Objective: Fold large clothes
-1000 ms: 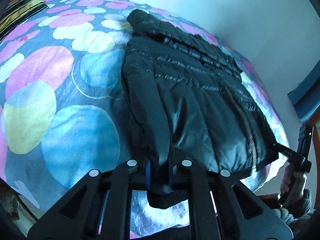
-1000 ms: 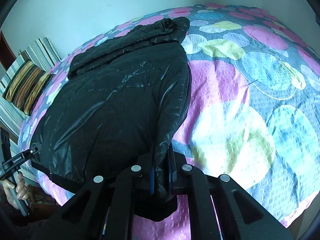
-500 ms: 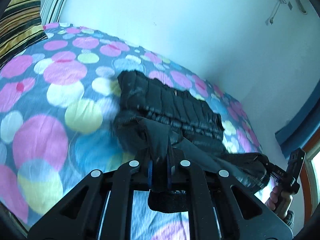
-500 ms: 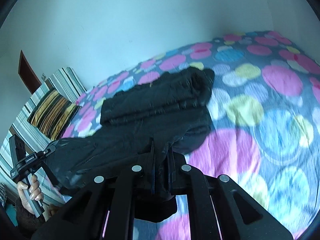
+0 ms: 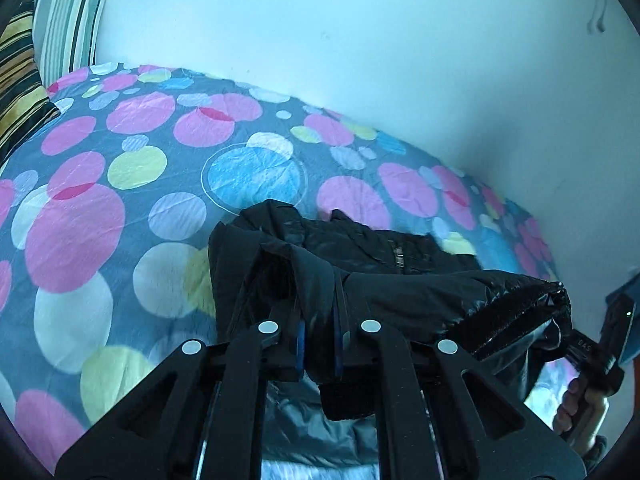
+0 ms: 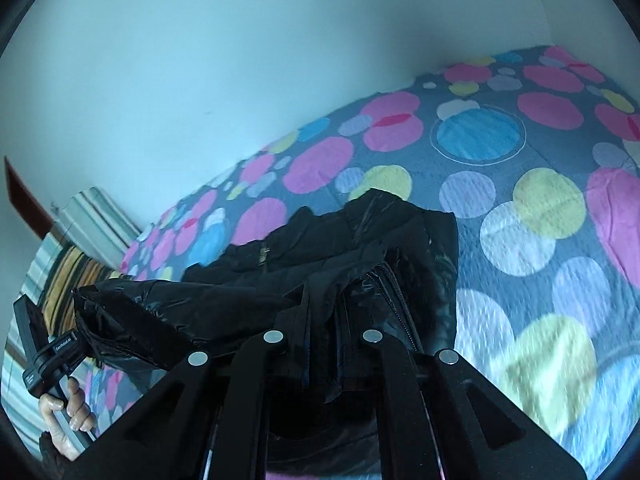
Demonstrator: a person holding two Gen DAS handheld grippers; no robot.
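A black puffer jacket (image 5: 400, 292) lies on the polka-dot bed, its near hem lifted and carried over the rest. My left gripper (image 5: 319, 334) is shut on the hem's left corner. My right gripper (image 6: 325, 344) is shut on the hem's right corner; the jacket (image 6: 360, 248) bunches ahead of it with the zipper showing. The right gripper also shows in the left wrist view (image 5: 596, 356) at the far right. The left gripper shows in the right wrist view (image 6: 52, 356) at the far left. The hem hangs stretched between them above the bed.
The bedspread (image 5: 120, 200) with pink, blue and yellow dots spreads to the left and far side, and to the right in the right wrist view (image 6: 540, 240). Striped pillows (image 5: 24, 60) lie at the left end. A pale wall (image 5: 360, 40) runs behind the bed.
Both grippers have lifted the jacket's hem off the bed and carried it forward toward the collar. The flat jacket is now folded and bunched.
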